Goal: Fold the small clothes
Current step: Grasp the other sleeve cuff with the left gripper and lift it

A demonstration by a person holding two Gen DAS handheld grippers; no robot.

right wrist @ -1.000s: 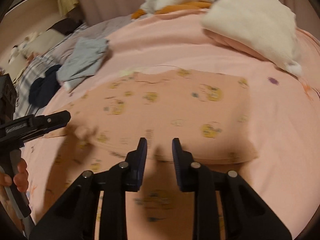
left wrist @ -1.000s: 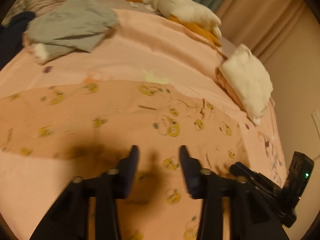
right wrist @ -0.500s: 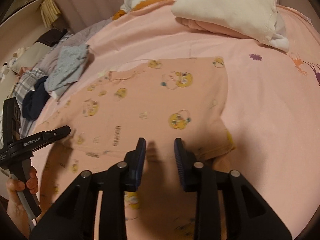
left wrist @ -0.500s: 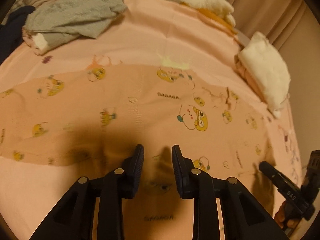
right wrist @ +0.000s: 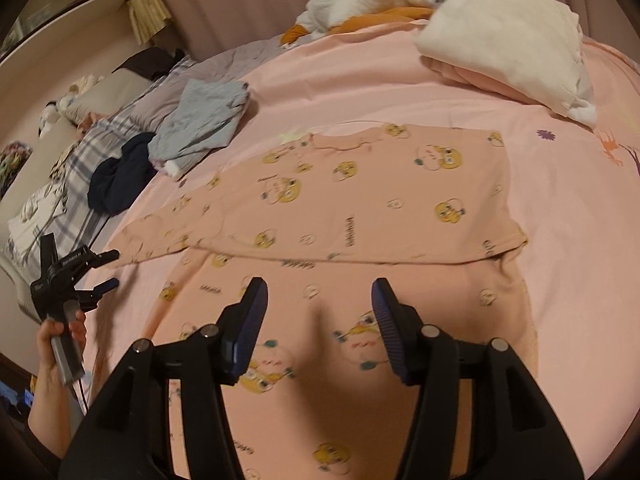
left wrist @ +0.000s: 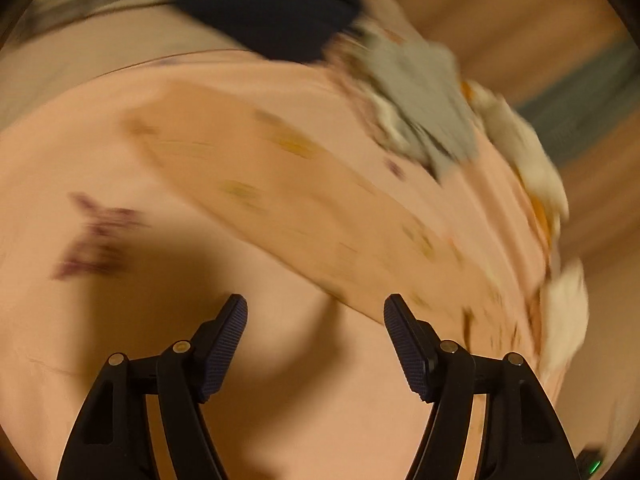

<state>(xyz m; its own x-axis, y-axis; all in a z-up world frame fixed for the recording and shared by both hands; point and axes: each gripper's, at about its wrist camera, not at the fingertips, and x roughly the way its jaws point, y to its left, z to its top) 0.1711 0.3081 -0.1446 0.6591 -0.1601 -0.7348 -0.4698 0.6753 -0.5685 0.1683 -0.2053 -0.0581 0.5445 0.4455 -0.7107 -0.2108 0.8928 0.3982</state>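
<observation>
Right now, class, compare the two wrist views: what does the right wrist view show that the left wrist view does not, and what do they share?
Only the right wrist view: the cartoon prints on the pink shirt in sharp detail, the hand holding the left gripper, and the right gripper, opening with nothing between its fingers.

Only the left wrist view: the left gripper's own fingers close up, opening over the bare sheet.

Both: shirt, grey garment, dark garment.

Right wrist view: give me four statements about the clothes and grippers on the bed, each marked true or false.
1. The pink cartoon-print shirt lies on the bed with its top part folded over. True.
2. The right gripper clamps the shirt. False: its jaws are opening, nothing between them.
3. A grey garment lies beside a dark navy garment. True.
4. The left gripper rests on the white pile. False: a hand holds it off the shirt's far side.
</observation>
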